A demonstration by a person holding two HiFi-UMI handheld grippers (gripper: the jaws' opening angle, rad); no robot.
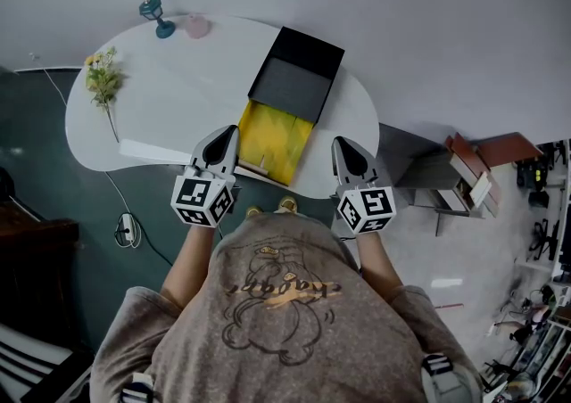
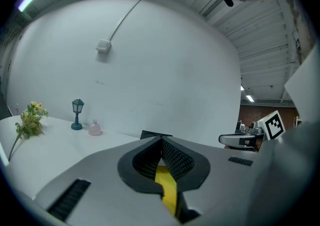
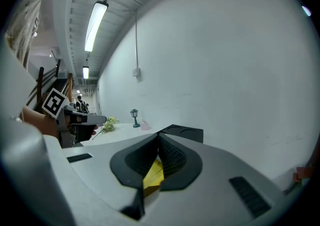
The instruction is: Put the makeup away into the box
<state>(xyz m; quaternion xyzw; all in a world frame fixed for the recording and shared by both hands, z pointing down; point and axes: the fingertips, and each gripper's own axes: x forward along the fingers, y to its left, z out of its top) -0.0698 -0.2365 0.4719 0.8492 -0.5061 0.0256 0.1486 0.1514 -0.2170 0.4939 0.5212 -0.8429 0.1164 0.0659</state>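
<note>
The box (image 1: 275, 138) lies open at the table's front middle, its inside lined yellow, its black lid (image 1: 297, 76) folded back behind it. My left gripper (image 1: 230, 131) hovers at the box's near left corner and is shut with nothing between its fingers. My right gripper (image 1: 339, 143) hovers at the near right corner, also shut and empty. In the left gripper view the jaws (image 2: 161, 140) meet, with yellow lining showing below them. The right gripper view shows the same (image 3: 159, 135). I cannot tell what the small pale shapes at the box's near edge are.
A small teal lamp (image 1: 156, 16) and a pink bottle (image 1: 197, 27) stand at the white table's (image 1: 169, 98) far edge. A flower sprig (image 1: 104, 78) lies at the left. A white flat strip (image 1: 152, 152) lies by the front edge. A low stand with boxes (image 1: 464, 169) sits on the floor to the right.
</note>
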